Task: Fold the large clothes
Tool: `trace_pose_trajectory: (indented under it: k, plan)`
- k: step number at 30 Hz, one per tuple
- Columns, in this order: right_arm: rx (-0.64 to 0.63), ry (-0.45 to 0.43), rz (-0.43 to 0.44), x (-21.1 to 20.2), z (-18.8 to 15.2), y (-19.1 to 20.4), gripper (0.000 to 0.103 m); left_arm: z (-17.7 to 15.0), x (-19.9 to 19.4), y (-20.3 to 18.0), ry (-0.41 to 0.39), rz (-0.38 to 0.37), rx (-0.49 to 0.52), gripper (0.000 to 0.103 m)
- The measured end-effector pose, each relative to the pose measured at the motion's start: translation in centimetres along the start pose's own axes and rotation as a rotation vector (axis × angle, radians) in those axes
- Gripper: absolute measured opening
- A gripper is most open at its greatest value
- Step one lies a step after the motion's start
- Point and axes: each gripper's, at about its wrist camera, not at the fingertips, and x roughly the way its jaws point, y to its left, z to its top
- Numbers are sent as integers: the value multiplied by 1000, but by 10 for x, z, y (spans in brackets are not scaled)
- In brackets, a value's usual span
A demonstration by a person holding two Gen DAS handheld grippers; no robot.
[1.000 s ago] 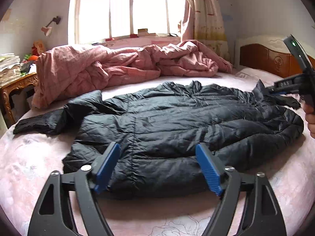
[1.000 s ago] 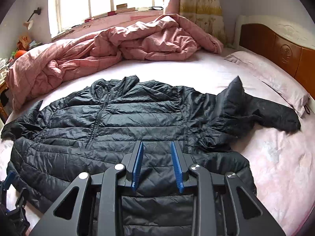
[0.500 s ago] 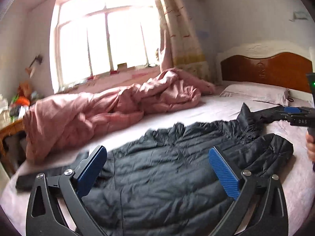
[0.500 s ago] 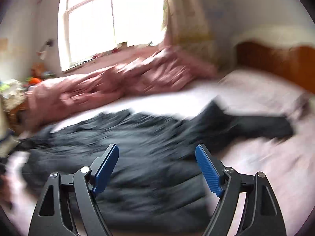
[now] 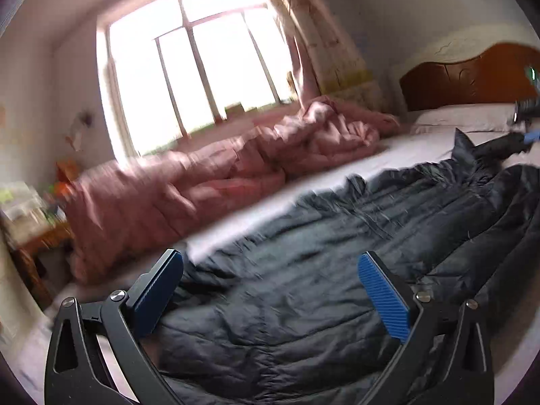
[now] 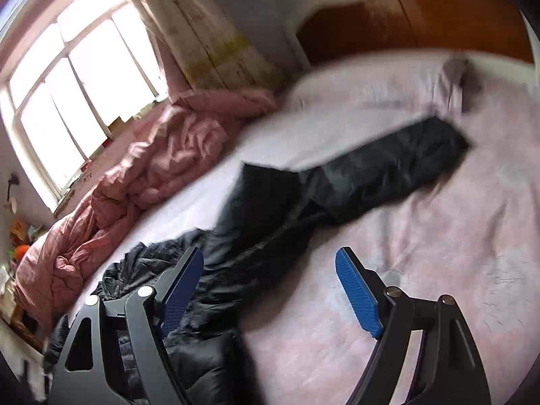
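A large black puffer jacket [image 5: 337, 253] lies spread flat on the pink bed sheet [image 6: 422, 253]. My left gripper [image 5: 270, 263] hovers over the jacket's body, jaws wide open with nothing between them. In the right wrist view one black sleeve [image 6: 388, 168] stretches away toward the pillow, and the jacket's body [image 6: 209, 303] lies bunched at the lower left. My right gripper [image 6: 270, 256] hangs open above the sheet near where the sleeve joins the body, holding nothing. A bit of the right gripper [image 5: 528, 135] shows at the far right edge of the left wrist view, by the sleeve's end.
A crumpled pink quilt [image 5: 236, 175] lies along the window side of the bed. A wooden headboard [image 5: 472, 81] and a pillow [image 5: 465, 118] are at the right. A cluttered wooden side table [image 5: 30, 222] stands at the left. A curtain [image 6: 209, 33] hangs by the window.
My right gripper went from nearly shut to open, swung right toward the sleeve and rolled. My left gripper opened wider, rolled, and shifted over the jacket's body.
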Motion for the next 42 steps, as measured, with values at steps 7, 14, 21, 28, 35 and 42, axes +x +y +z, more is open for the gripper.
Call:
trace_pose_trajectory:
  k: [7, 14, 21, 28, 35, 42]
  plan:
    - [97, 23, -88, 62, 27, -76, 82, -9, 8, 4, 20, 14, -57, 103]
    - [196, -37, -206, 98, 56, -108, 78, -11, 12, 20, 40, 80, -143, 103]
    - [233, -33, -129, 103, 70, -114, 10, 6, -5, 35, -9, 77, -194, 103]
    - [-122, -143, 61, 17, 50, 27, 6, 70, -53, 72, -89, -5, -299, 103]
    - [-398, 39, 343, -21, -58, 211, 5, 56, -46, 55, 21, 26, -116, 102]
    - [-584, 146, 357, -15, -161, 276, 6, 38, -44, 47, 57, 23, -106, 101]
